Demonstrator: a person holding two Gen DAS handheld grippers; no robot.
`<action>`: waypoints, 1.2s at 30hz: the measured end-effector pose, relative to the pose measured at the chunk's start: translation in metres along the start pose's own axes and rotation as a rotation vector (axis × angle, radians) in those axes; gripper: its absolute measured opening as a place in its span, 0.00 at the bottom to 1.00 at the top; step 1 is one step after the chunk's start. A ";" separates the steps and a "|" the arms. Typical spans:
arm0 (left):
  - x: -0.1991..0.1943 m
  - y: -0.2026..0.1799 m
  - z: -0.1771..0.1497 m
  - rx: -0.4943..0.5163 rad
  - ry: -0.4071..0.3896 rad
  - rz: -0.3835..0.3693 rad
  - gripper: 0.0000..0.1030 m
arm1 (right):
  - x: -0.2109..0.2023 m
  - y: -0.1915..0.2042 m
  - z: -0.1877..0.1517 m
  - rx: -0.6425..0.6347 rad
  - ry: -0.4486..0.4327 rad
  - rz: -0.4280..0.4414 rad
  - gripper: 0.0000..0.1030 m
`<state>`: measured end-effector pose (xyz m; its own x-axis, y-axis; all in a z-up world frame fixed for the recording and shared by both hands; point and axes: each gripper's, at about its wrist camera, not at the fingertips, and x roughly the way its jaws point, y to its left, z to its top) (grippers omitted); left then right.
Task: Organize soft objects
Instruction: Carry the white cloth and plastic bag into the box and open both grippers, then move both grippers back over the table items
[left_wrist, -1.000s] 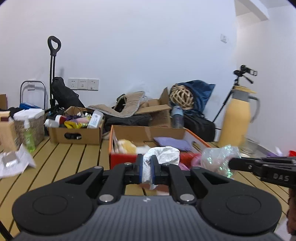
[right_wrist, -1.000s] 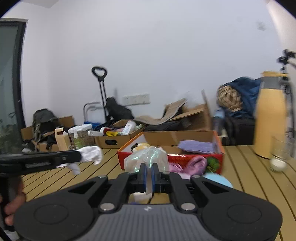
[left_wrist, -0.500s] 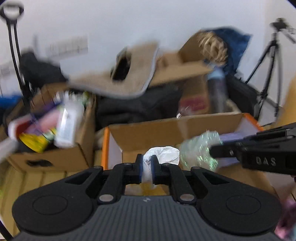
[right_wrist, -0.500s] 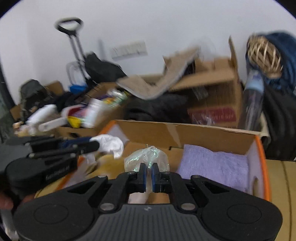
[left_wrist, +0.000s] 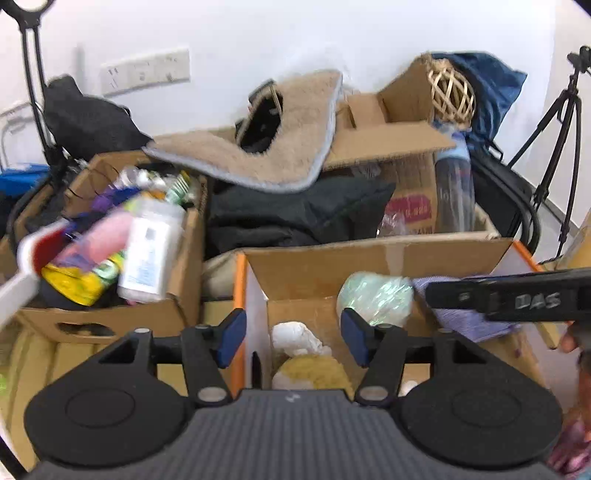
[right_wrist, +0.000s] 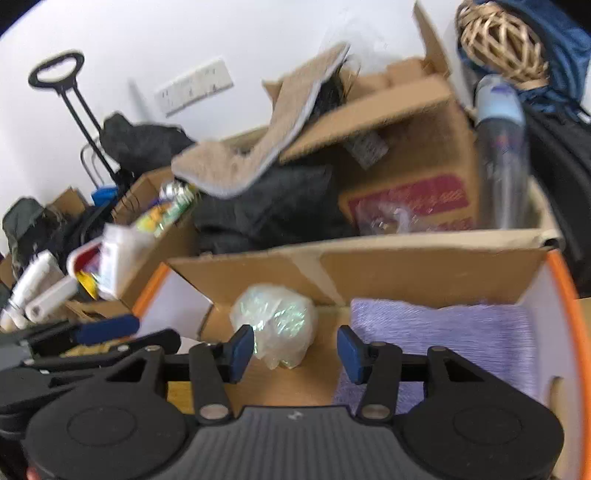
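Note:
An orange-edged cardboard box (left_wrist: 376, 254) (right_wrist: 369, 258) lies below both grippers. My left gripper (left_wrist: 291, 336) is open over its left end; a white crumpled bag (left_wrist: 295, 338) lies loose in the box between the fingers, above a yellow soft item (left_wrist: 314, 373). My right gripper (right_wrist: 295, 349) is open; an iridescent crumpled plastic bag (right_wrist: 275, 321) (left_wrist: 375, 297) rests on the box floor between its fingers. A purple cloth (right_wrist: 443, 332) (left_wrist: 465, 310) lies in the right part of the box. The right gripper's arm (left_wrist: 509, 299) shows in the left wrist view.
A cardboard box of bottles and packets (left_wrist: 110, 254) stands to the left. Behind are black bags (left_wrist: 295, 214), a beige fleece (left_wrist: 280, 147), an open carton (left_wrist: 402, 155), a wicker ball (left_wrist: 452, 92), a dark bottle (right_wrist: 502, 158) and a tripod (left_wrist: 557, 122).
Both grippers have moved over the orange-edged box and opened. The white bag and the iridescent bag have been let go and now lie in the box.

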<state>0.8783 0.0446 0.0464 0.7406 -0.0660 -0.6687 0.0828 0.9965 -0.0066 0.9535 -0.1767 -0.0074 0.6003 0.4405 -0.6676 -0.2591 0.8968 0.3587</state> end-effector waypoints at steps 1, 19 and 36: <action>-0.014 -0.001 0.002 0.002 -0.014 0.003 0.65 | -0.017 0.002 0.002 -0.012 -0.012 -0.005 0.47; -0.276 -0.059 -0.117 0.028 -0.323 0.132 1.00 | -0.304 0.037 -0.127 -0.180 -0.320 -0.072 0.64; -0.401 -0.118 -0.391 0.109 -0.467 0.111 1.00 | -0.412 0.052 -0.451 -0.180 -0.422 -0.197 0.87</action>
<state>0.3111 -0.0271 0.0248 0.9666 0.0003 -0.2563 0.0368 0.9895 0.1401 0.3516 -0.2927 -0.0082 0.8953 0.2402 -0.3752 -0.2145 0.9706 0.1093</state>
